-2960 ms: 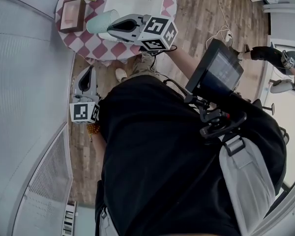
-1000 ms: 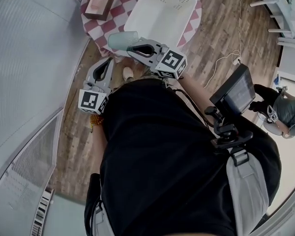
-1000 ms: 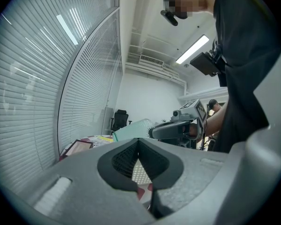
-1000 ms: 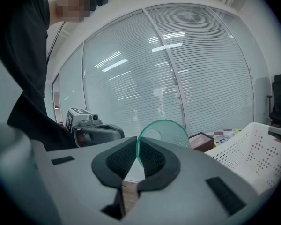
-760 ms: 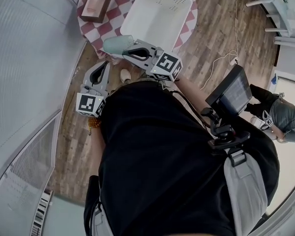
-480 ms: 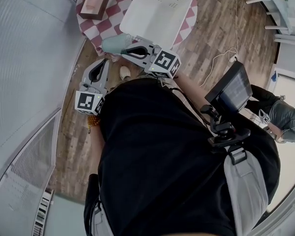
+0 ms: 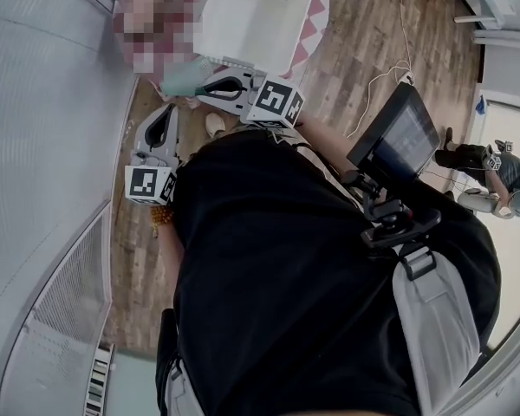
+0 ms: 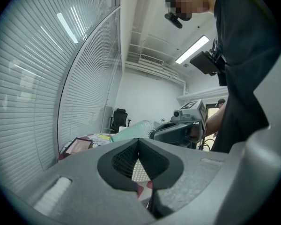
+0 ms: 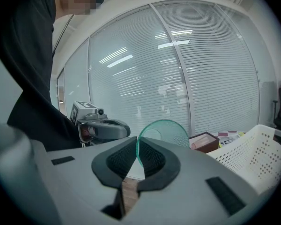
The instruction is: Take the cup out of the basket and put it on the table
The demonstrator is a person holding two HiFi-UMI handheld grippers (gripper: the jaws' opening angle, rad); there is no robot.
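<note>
Windows with blinds (image 9: 215, 69) curve round in front of the right claw (image 9: 136, 148). They are the biggest thing here. Next comes the person's black shirt (image 7: 286, 276), which is behind both claws.

Ahead of the right claw is the round counter (image 7: 319, 11) with a red and white check cloth. The white basket (image 9: 253, 163) sits on it, off to that claw's right. It has little holes in its wall.

The right claw is almost closed and pinches the rim of the see-through green cup (image 9: 164, 132). The cup is out of the basket. It is up in the air, tipped on its side, and it sticks out past the claw's tips. Its open end faces back at the claw. I cannot tell if it is over the counter.

The left claw (image 8: 138, 142) is just beside the right claw, on its left and a bit lower. Its tips are pressed together with nothing in them.

A small brown box (image 9: 203, 141) sits on the counter, just past the cup.
</note>
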